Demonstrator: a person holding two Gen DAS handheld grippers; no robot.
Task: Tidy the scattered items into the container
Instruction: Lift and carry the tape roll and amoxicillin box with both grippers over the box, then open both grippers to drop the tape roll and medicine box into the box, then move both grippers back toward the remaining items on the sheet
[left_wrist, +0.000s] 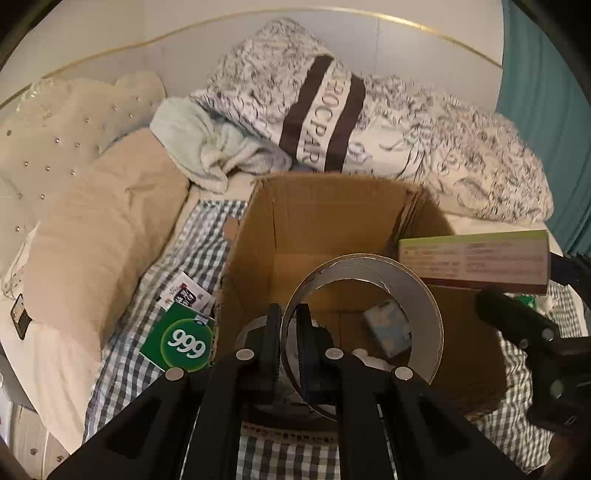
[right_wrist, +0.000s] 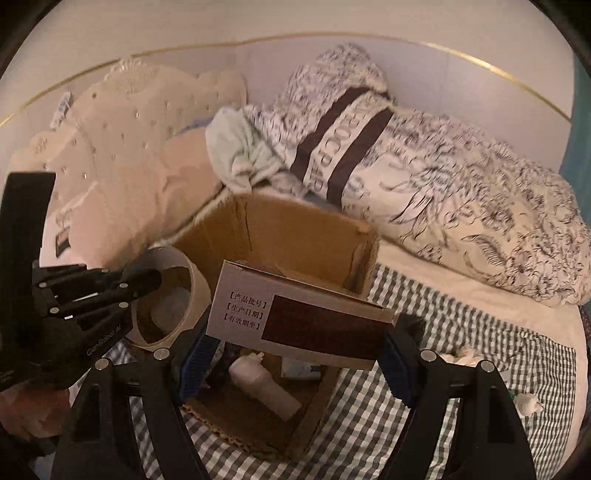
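bed scene, seen from two wrist cameras. a cardboard box sits open on a checked sheet, with a pillow to one side and a patterned duvet behind it.

the left tongs are pinched tight on the wall of a tape roll, holding it over the box's near edge. the right tongs stand wide, each pad pressed against an end of a long carton, which hangs level above the box opening. neither item is released yet.

inside the box, some things already lie on the bottom: a pale bottle on its side and a small blue packet. so the tidying looks partly done.

left outside: a green 999 packet and a small printed packet, both on the sheet just beside the box's left wall. a few small white bits lie on the sheet to the right; what they are is too small to tell. a dark flat object rests by the pillow, possibly not part of the job.
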